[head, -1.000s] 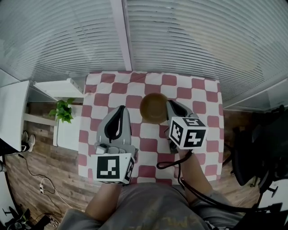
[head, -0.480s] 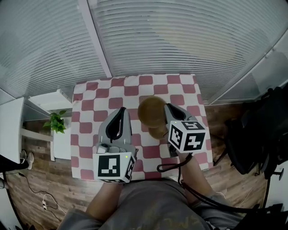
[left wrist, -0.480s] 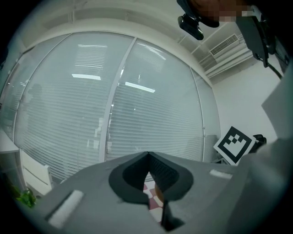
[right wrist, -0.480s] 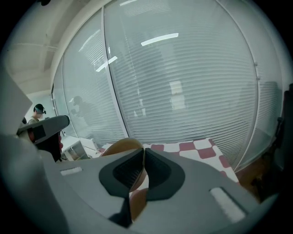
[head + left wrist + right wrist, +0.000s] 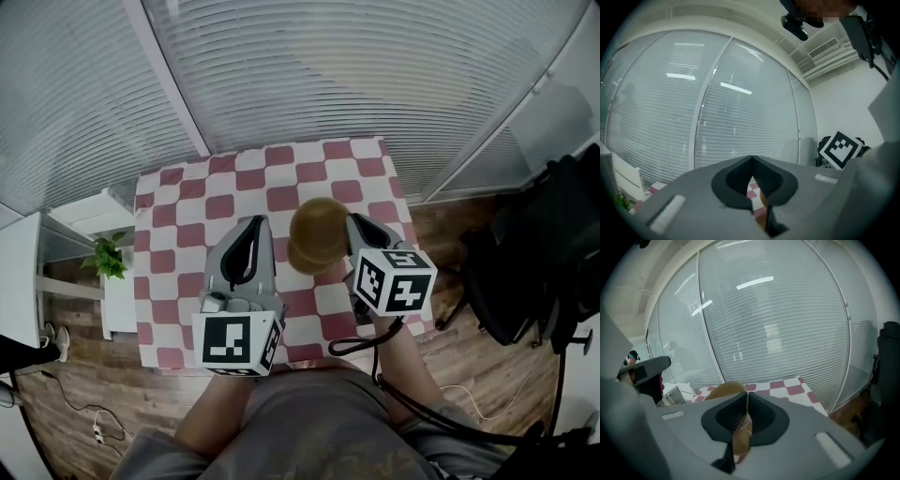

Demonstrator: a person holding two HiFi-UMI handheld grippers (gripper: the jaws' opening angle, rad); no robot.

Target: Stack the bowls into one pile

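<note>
**R fingers (image 5: pixel 761 417) clamped on bowl (image 5: pixel 321 221) rim, L fingers (image 5: pixel 739 179) shut w/ nothing in them**

Right gripper view: the right gripper (image 5: pixel 746 401) pinches a thin brown wall btw its two pads. That is the bowl's rim, w/ the rounded body showing just left of the fingers. Left gripper view: the left gripper (image 5: pixel 752 163) has its pads pressed together and is empty. Only a sliver of checked cloth and some brown shows thru the slot below them.

Head view: bowl is over the middle of the checked desk (image 5: pixel 178 217), btw the two grippers. It touches the R one and is apart from the L one. It looks lifted off the cloth, not resting, but can't be sure from above.

A second brown lobe (image 5: pixel 303 257) pokes out under the bowl's near-left edge. Prob. another bowl beneath or nested, but it could be the same bowl's side. Can't tell which.

Progress (judgement): no loose bowl lies elsewhere on the desk, and everything brown is in one spot at the R fingers. So gathering seems mostly done. Left to do: set the held bowl down square on the pile, then let go. If the lobe is a separate bowl on the cloth, the held one needs centring over it first. L gripper is free and near enough to steady the pile.
</note>
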